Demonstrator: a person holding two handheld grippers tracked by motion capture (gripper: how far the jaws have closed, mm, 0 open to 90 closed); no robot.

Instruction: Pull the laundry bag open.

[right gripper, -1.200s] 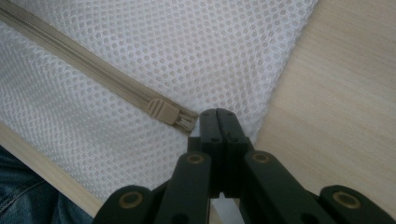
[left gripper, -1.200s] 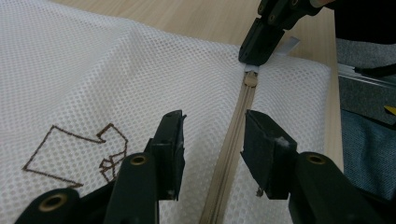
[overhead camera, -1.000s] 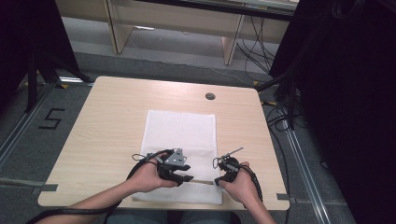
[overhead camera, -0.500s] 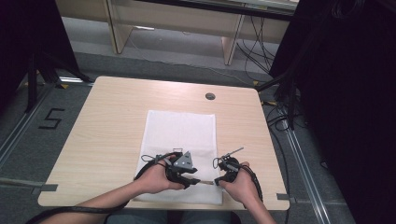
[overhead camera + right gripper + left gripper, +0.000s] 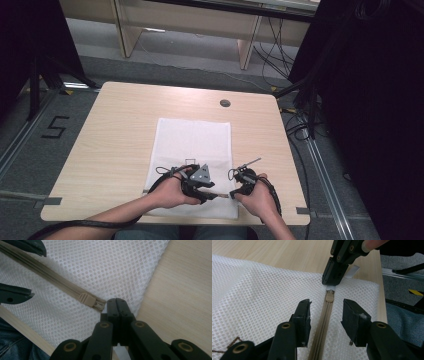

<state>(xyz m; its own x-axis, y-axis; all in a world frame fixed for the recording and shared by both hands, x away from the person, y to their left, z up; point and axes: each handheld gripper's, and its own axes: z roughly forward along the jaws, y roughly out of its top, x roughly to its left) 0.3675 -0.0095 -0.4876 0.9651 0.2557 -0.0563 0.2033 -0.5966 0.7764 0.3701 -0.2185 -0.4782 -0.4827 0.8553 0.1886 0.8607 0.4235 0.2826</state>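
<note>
White mesh bag [image 5: 192, 145], beige zipper [image 5: 325, 312]; left gripper [image 5: 325, 315] agape, right gripper [image 5: 117, 305] closed emptily.

The mesh bag [image 5: 192, 150] lies on the table [image 5: 110, 135], its zipper [image 5: 322, 327] along the near edge.

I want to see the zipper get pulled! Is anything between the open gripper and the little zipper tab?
Nothing visible. The beige plastic zipper tab on the white mesh bag lies bare ahead of the open left gripper. The shut right gripper sits just beyond it.
</note>
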